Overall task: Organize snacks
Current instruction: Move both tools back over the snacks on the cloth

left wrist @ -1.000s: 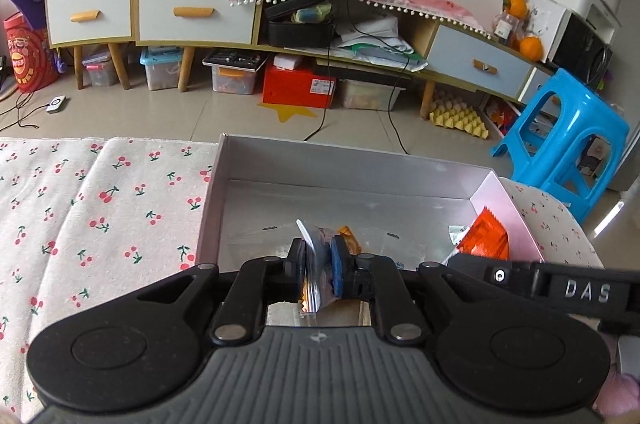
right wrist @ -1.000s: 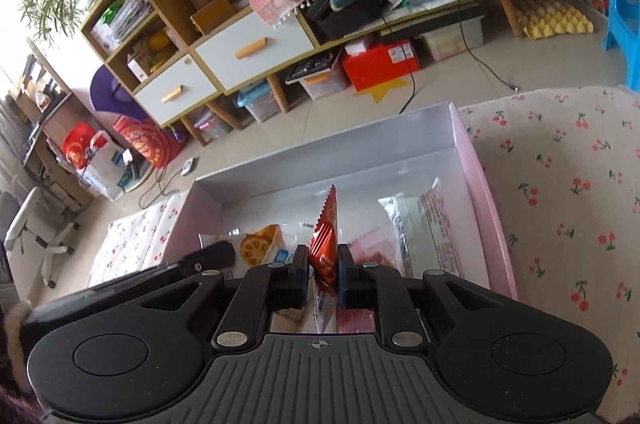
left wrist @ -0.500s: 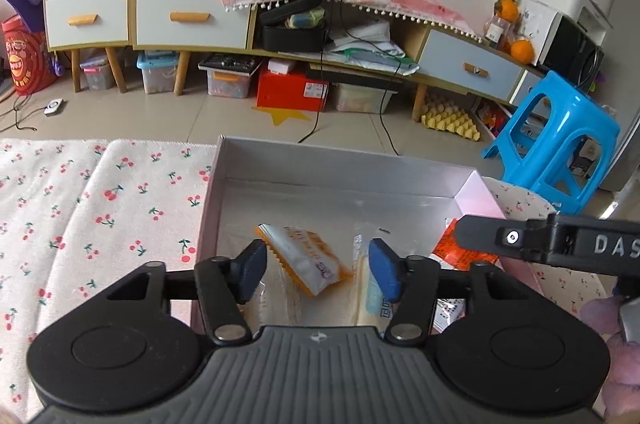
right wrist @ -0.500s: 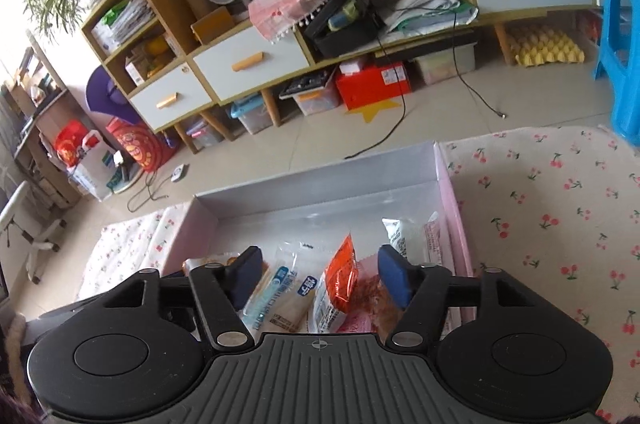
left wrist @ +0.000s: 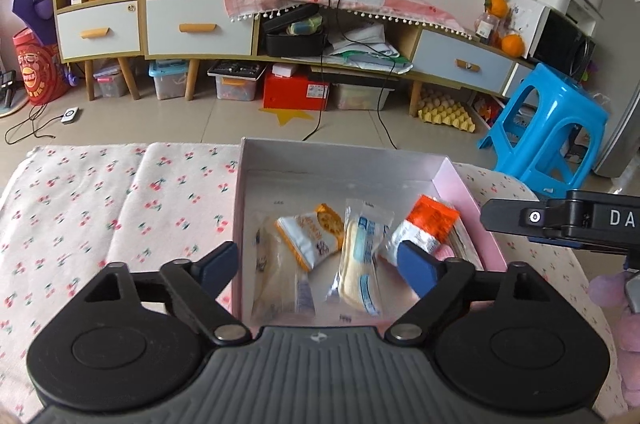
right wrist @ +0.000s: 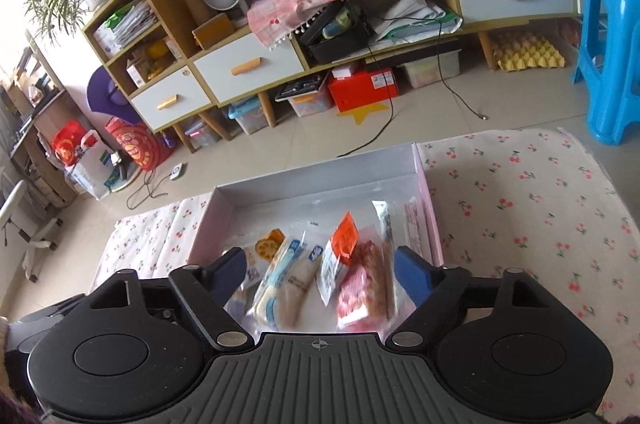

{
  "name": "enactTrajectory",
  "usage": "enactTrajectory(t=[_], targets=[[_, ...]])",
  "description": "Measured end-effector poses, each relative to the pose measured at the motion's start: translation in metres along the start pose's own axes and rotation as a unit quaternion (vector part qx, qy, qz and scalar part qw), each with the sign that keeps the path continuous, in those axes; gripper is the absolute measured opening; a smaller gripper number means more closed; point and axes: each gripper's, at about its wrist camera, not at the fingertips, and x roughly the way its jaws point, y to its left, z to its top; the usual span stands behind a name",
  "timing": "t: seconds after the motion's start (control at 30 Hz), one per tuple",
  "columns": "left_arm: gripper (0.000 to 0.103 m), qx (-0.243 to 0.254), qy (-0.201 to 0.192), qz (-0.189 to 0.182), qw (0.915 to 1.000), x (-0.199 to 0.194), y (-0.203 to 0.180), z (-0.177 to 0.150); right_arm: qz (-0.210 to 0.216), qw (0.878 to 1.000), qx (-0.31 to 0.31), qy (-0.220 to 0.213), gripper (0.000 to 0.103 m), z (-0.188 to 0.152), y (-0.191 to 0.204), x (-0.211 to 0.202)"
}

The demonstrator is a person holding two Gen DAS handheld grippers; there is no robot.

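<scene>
Tablecloth (left wrist: 120, 191) with cherries under a shallow pink box (left wrist: 464, 183) of snack packets (left wrist: 362, 248). Left gripper (left wrist: 320, 264) and right gripper (right wrist: 320, 270) hover above the box, jaws wide, holding nothing. Best lift straight up, clear of the box walls and the orange packet (left wrist: 434, 220).

Glossy crinkled plastic wrappers (left wrist: 362, 256) shine inside the smooth, pale cardboard-looking box (left wrist: 340, 159); soft matt cherry-print cloth (left wrist: 120, 207) lies underneath; the gripper (left wrist: 318, 264) looks matt black plastic.
</scene>
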Motion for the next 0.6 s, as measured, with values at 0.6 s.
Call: enactTrajectory(t=[0.6], targets=[[0.103, 0.002, 0.055, 0.026, 0.9981, -0.05, 0.006, -0.053, -0.019, 0.998, -0.043, 0.035, 0.088, -0.062, 0.002, -0.054]])
